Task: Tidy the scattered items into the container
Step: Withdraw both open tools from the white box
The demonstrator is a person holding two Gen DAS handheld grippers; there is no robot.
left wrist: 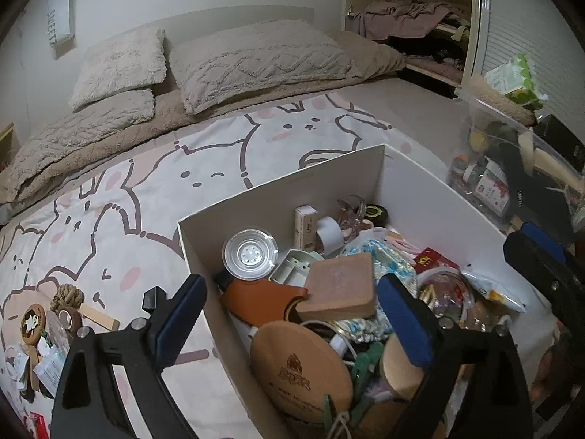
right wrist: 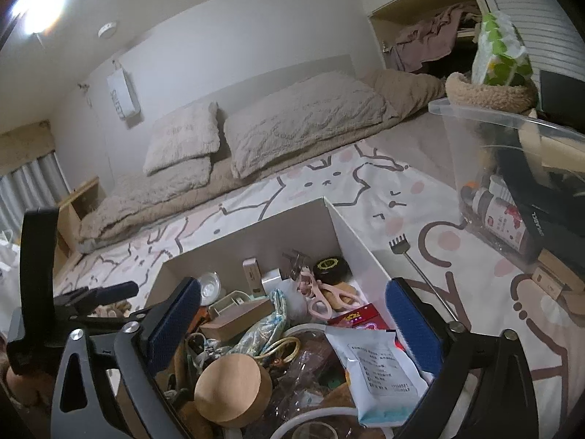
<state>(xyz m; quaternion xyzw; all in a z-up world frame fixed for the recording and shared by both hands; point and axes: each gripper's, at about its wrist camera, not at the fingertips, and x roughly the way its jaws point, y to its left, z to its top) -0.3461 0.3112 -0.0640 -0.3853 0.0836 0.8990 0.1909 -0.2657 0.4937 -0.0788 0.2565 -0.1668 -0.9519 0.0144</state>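
A white box (left wrist: 431, 190) stands on the bed, full of small items: a terracotta block (left wrist: 340, 285), a round wooden lid (left wrist: 299, 369), a clear round dish (left wrist: 250, 254). It also shows in the right wrist view (right wrist: 252, 234). My left gripper (left wrist: 292, 325) is open and empty, hovering over the box's near left corner. My right gripper (right wrist: 292, 323) is open and empty above the box, over a white packet (right wrist: 380, 369) and a wooden cylinder (right wrist: 230, 387). A metal back scratcher (right wrist: 420, 274) lies on the sheet right of the box. Loose items (left wrist: 47, 329) lie on the sheet at left.
A clear plastic bin (right wrist: 512, 190) with bottles and dark items stands at the right, also visible in the left wrist view (left wrist: 512, 168). Pillows (left wrist: 256, 62) and a folded blanket lie at the bed's head. An open closet (left wrist: 409, 25) is at the back right.
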